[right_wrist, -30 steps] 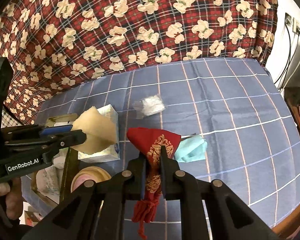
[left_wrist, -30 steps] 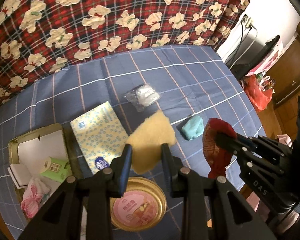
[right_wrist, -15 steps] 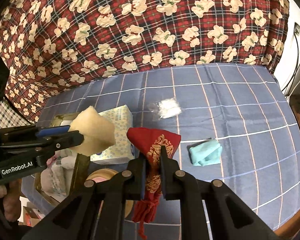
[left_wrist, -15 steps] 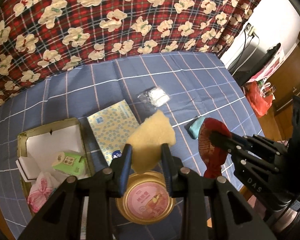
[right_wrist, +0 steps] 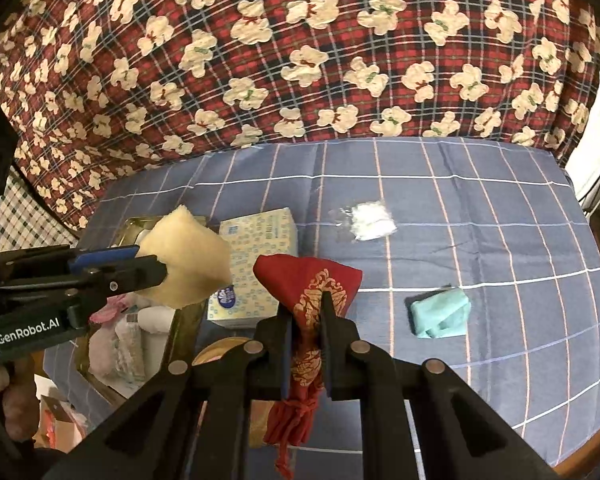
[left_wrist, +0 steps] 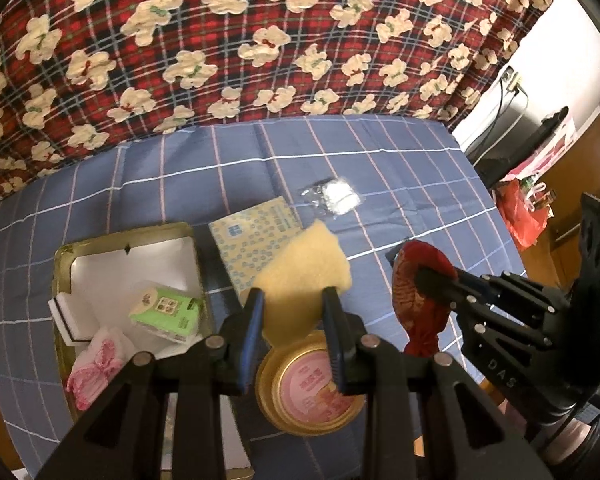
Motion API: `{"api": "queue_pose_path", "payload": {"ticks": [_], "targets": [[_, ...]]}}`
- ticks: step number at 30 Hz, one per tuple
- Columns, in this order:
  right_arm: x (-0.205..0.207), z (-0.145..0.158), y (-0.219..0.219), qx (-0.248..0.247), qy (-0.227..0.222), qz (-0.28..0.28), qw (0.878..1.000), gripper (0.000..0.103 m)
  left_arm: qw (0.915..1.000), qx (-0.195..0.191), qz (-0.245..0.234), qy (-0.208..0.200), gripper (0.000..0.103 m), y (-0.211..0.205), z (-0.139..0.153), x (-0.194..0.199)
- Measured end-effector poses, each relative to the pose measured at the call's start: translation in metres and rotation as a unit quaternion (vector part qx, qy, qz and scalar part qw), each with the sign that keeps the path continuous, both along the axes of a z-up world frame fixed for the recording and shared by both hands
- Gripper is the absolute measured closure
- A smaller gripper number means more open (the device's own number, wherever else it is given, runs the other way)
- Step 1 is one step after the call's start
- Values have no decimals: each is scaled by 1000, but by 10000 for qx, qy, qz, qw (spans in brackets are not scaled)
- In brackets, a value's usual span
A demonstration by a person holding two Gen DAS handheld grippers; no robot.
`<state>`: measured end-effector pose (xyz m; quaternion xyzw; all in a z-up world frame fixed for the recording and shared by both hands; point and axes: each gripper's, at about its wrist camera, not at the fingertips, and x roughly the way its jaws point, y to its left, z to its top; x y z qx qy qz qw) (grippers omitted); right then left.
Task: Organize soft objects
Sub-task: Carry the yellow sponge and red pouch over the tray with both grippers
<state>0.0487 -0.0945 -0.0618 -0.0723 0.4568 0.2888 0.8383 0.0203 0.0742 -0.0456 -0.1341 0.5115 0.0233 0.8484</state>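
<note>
- Left gripper (left_wrist: 292, 300) clamped on the yellow sponge (left_wrist: 306, 264) by its lower edge, so most of the block sticks out ahead of the fingers — free to drop once released.
- Right gripper (right_wrist: 306, 304) pinched tight on the red pouch (right_wrist: 308, 284) at its gathered neck; body bulges above the pads, tassel hangs below.
- Both loads held clear above the blue checked cloth (right_wrist: 480, 200), not touching it.
- Gold tin (left_wrist: 126, 240) sits open at the left, already holding a green tissue pack (left_wrist: 166, 312) and a pink bundle (left_wrist: 96, 360) — likely the collecting spot.
- 2 soft items lie loose on the cloth: teal cloth (right_wrist: 440, 312), white bag (right_wrist: 370, 220).
- Tissue box (left_wrist: 256, 240) sits just beside the tin.
</note>
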Motion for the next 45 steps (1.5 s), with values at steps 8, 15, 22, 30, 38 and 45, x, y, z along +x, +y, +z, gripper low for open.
{"api": "queue_pose_path", "payload": {"ticks": [8,15,22,30,38,45], "targets": [[-6,0,16,-6,-13,153,9999,90,9999,2,146,-5,76,13,0,-11],[-10,-2,29,-9,1,264,9997,90,9996,-10,280,13,76,27,-2,-18],[-10,-3,44,-8,16,379,9993,90,9992,-23,402,30,76,41,-4,-23],[-10,-6,60,-16,40,528,9986,90,9983,-37,579,49,76,55,-7,-27],[-7,-9,76,-3,63,718,9974,90,9969,-5,784,62,76,69,-7,-32],[-5,-11,93,46,76,921,9957,90,9950,38,990,83,76,82,-8,-38]]}}
